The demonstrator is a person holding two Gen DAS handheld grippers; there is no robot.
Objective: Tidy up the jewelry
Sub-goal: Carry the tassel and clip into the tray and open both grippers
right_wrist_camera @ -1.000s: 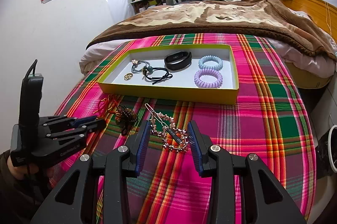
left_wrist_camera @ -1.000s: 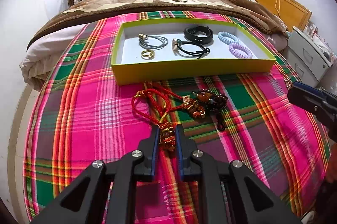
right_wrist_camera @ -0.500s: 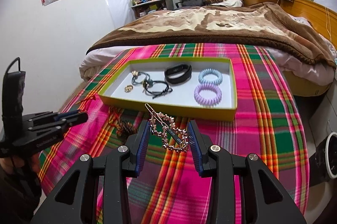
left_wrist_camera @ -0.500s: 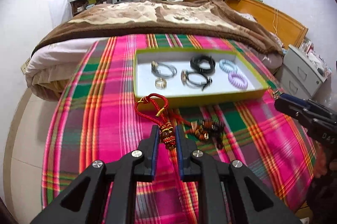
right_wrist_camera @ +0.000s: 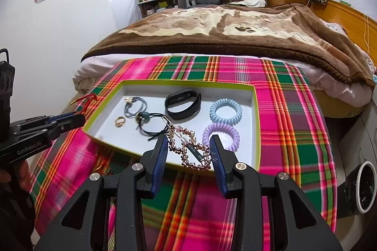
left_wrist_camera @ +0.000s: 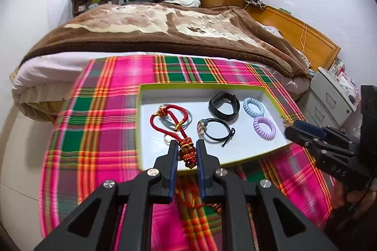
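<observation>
1. The left gripper (left_wrist_camera: 186,154) is closed on the beaded knot of a red cord ornament (left_wrist_camera: 173,120), held above the near left part of the green-rimmed tray (right_wrist_camera: 256,123); the cord's loop stands up in front of the tray's left side, and its tassel hangs down below the jaws.
2. In the tray's left part lie a gold ring (right_wrist_camera: 119,121) and a grey hair tie (right_wrist_camera: 134,106) with a charm; a black hair tie (right_wrist_camera: 150,124) lies just right of them.
3. A black wristband (right_wrist_camera: 183,104) sits mid-tray, toward the far wall.
4. On the tray's right side lie a blue coil hair tie (right_wrist_camera: 225,110) and, nearer, a purple coil hair tie (right_wrist_camera: 220,135), close together.
5. The right gripper (right_wrist_camera: 188,153) clamps a rose-gold hair clip (right_wrist_camera: 187,146) across its width, over the tray's near edge, between the black hair tie and the purple coil.
6. The tray rests on a pink and green plaid cloth (right_wrist_camera: 294,133) at the foot of the bed, with a brown blanket (right_wrist_camera: 235,31) beyond it.
</observation>
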